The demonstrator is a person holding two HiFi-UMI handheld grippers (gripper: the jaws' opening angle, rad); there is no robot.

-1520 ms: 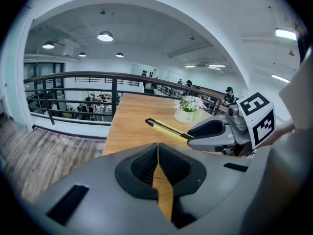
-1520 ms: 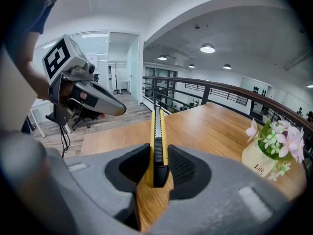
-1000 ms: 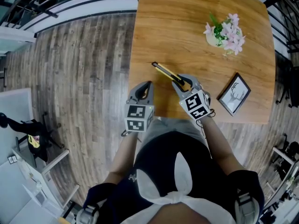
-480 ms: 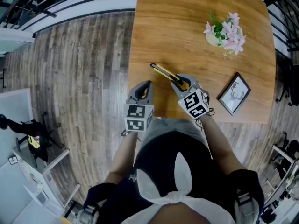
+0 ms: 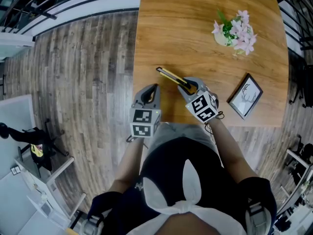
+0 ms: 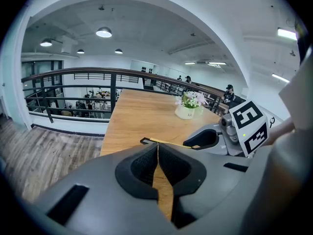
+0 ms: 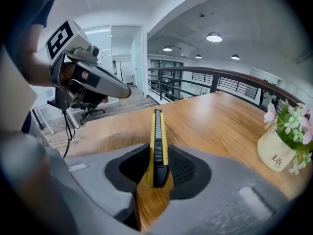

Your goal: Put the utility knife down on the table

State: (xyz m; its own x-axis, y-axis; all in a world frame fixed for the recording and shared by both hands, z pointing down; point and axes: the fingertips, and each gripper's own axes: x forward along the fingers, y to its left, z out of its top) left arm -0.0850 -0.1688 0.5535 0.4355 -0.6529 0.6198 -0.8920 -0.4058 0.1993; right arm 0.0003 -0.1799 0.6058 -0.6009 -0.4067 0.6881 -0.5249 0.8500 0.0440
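Note:
A yellow and black utility knife point(image 5: 171, 76) juts forward and to the left from my right gripper point(image 5: 190, 86), which is shut on its black rear end. In the right gripper view the utility knife point(image 7: 157, 136) stands on edge between the pads, its tip low over the wooden table point(image 7: 215, 121). I cannot tell whether it touches the wood. My left gripper point(image 5: 153, 89) is shut and holds nothing, hovering near the table's front left edge, a little left of the knife. In the left gripper view the knife point(image 6: 168, 142) shows just past my left gripper's point(image 6: 157, 146) tips.
A white pot of pink flowers point(image 5: 234, 33) stands at the table's far right. A black picture frame point(image 5: 245, 98) lies near the front right edge. The table point(image 5: 195, 13) ends at its left edge over a wood floor point(image 5: 83, 82). A railing point(image 6: 73, 75) runs behind it.

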